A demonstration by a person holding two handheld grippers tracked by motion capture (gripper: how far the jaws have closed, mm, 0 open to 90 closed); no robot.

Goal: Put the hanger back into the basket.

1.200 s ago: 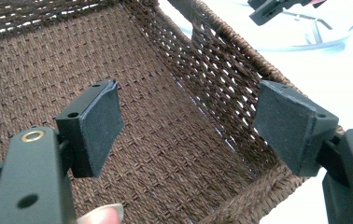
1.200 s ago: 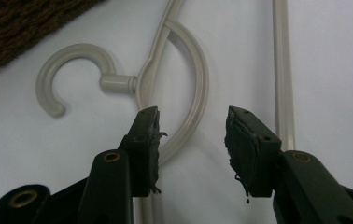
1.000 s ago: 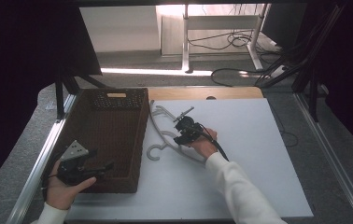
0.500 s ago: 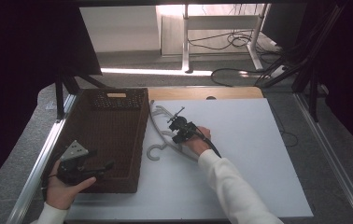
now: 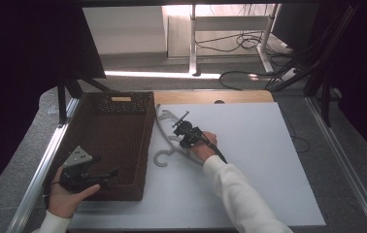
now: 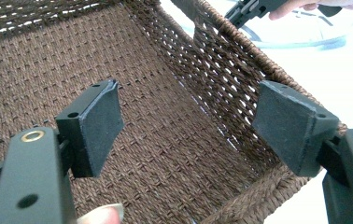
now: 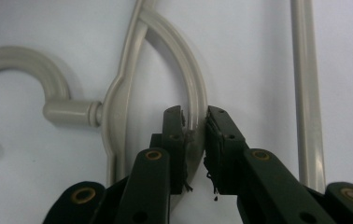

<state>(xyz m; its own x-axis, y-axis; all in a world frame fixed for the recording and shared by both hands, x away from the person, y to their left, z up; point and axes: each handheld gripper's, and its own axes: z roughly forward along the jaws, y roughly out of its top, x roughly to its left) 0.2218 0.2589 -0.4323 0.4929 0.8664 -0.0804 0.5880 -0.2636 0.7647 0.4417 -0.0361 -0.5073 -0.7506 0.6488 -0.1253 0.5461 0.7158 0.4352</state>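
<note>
A pale grey plastic coat hanger (image 5: 164, 137) lies flat on the white table top just right of the brown woven basket (image 5: 105, 145). Its hook (image 7: 20, 70) curls at the left of the right gripper view. My right gripper (image 7: 195, 122) has its two jaws closed on the hanger's curved arm (image 7: 191, 88), pads pressing it from both sides. In the high view this gripper (image 5: 187, 132) sits over the hanger's middle. My left gripper (image 6: 186, 119) stands open with nothing between its pads (image 6: 102, 119), hovering at the basket's near right corner (image 5: 82, 172).
The basket's inside (image 6: 142, 130) holds nothing that I can see. The white board (image 5: 269, 160) stretches right of the hanger. Metal rails (image 5: 38, 179) run along the table's sides, and cables (image 5: 249, 43) lie on the floor beyond the far edge.
The right hand and gripper have shifted slightly left and down onto the hanger's arm. The left gripper has stayed by the basket corner.
</note>
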